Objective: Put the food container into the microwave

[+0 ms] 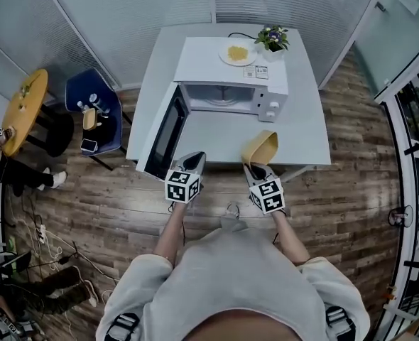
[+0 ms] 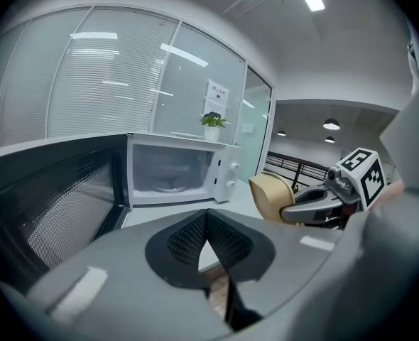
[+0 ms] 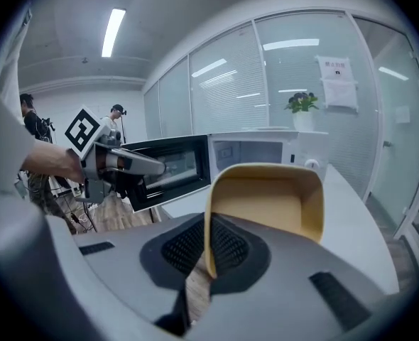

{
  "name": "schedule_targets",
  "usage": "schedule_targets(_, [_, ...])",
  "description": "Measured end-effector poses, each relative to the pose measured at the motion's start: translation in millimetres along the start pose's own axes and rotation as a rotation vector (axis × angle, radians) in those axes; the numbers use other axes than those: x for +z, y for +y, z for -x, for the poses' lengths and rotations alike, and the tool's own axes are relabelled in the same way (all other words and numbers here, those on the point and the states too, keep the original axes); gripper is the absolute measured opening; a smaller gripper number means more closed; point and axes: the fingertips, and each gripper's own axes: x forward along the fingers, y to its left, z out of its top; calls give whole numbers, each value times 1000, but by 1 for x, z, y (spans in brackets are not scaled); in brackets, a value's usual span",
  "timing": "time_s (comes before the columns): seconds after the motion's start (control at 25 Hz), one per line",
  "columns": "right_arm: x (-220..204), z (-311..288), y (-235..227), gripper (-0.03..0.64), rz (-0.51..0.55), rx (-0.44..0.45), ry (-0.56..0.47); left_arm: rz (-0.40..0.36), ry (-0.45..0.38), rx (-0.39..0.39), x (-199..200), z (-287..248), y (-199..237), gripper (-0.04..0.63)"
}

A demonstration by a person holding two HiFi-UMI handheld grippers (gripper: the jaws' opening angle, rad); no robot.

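The right claw (image 1: 254,169), clenched on the food container's (image 1: 260,148) rim, should enter the microwave (image 1: 272,105) level, clear of the closed, empty left claw (image 1: 194,163).

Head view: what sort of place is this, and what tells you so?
Probably an office or lab: blind-covered glass walls, a white table holding a microwave, and cables trailing over the wood floor.

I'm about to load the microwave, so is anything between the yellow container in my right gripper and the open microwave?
Nothing visible blocks it. The microwave has its door swung open to the left, its cavity looks empty, and the table between it and the food container in the right gripper holds nothing.
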Motion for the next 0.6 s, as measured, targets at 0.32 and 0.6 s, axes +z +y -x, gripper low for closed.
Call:
schedule_targets(0.32, [19,-47,-13,17,49,104,18,30,17,49,14,-35,29,11])
schedule_targets(0.6, [23,-77,-21,17,80,181,47,53,31,81,17,-56,45,11])
